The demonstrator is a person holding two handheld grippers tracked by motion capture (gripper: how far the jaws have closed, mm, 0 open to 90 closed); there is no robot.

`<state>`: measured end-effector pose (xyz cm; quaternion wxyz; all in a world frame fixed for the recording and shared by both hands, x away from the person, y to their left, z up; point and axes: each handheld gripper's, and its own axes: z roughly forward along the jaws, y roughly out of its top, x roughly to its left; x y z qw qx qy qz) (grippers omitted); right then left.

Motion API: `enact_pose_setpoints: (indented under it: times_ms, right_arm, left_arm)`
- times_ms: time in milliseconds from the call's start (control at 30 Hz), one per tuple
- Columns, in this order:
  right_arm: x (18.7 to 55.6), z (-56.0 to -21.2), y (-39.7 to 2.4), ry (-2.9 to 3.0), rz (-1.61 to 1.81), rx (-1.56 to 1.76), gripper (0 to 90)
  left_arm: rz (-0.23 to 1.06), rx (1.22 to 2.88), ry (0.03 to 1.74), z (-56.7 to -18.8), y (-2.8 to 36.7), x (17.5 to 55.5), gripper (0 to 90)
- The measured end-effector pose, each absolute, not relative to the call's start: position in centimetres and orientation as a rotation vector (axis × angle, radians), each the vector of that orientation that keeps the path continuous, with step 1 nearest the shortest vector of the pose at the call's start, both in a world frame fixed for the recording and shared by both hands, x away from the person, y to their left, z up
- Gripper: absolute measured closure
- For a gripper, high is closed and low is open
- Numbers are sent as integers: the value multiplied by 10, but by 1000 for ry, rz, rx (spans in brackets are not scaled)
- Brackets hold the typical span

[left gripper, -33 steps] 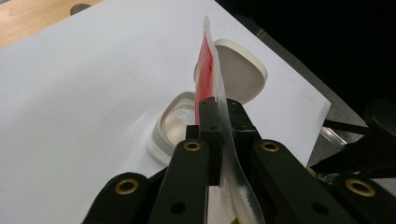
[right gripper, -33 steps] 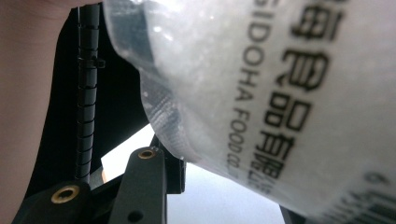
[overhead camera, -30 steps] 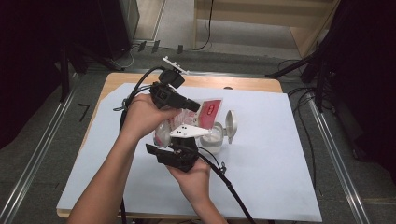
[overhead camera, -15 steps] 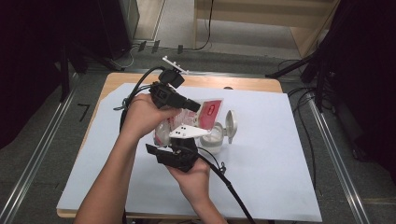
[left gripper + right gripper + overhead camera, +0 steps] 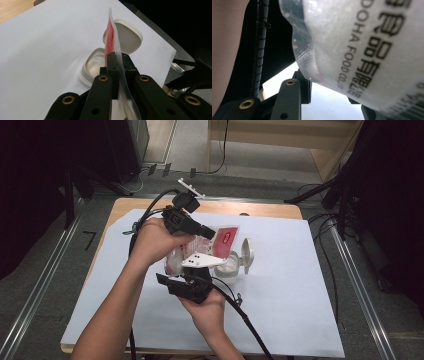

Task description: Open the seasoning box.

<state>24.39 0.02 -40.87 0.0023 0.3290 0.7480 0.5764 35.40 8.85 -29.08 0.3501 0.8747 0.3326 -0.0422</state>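
Observation:
A clear plastic food pouch (image 5: 227, 240) with a red top and black print hangs over the table between both grippers. My left gripper (image 5: 207, 232) comes in from the left and is shut on the pouch's thin edge (image 5: 111, 37). The jaws of that gripper (image 5: 119, 62) pinch the film tight. My right gripper (image 5: 186, 275) reaches up from below, and the pouch's bulging body (image 5: 352, 45) sits pressed between its jaws (image 5: 329, 92). Under the pouch stands a white container (image 5: 230, 267) with its hinged lid (image 5: 247, 254) flipped open; the container (image 5: 93, 65) looks empty.
A white sheet (image 5: 280, 310) covers most of the wooden table (image 5: 260, 209). Black cables trail from both grippers across the sheet toward the near edge. Metal rails and dark floor lie on both sides of the table.

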Motion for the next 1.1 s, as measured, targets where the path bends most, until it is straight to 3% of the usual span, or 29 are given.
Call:
enact_pose_setpoints:
  times_ms: [1100]
  right_arm:
    - [249,-406,-8,2315,1813,1076,630]
  left_arm:
    - [-71,2267,851,-287,78,356,885]
